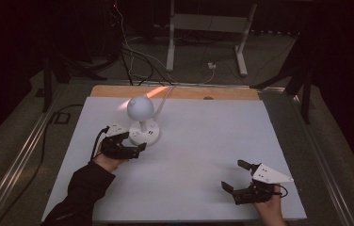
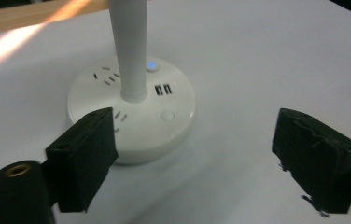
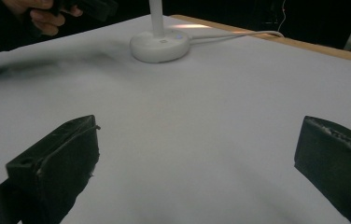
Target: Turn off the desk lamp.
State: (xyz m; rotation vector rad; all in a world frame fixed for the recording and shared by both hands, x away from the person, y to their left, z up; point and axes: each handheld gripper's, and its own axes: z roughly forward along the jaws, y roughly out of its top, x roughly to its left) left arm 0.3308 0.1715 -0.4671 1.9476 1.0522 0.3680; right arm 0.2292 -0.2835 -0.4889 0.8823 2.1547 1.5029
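The left gripper [image 1: 135,149] is held low just beside the white lamp base [image 1: 146,134] at the table's [image 1: 203,141] left — jaws spread wide, nothing gripped, one pad close against the base's rim. The right gripper [image 1: 235,178] is held well apart near the front right, likewise wide and empty. A lit blue button [image 2: 151,65] and two USB ports [image 2: 163,89] are seen in the left gripper view.
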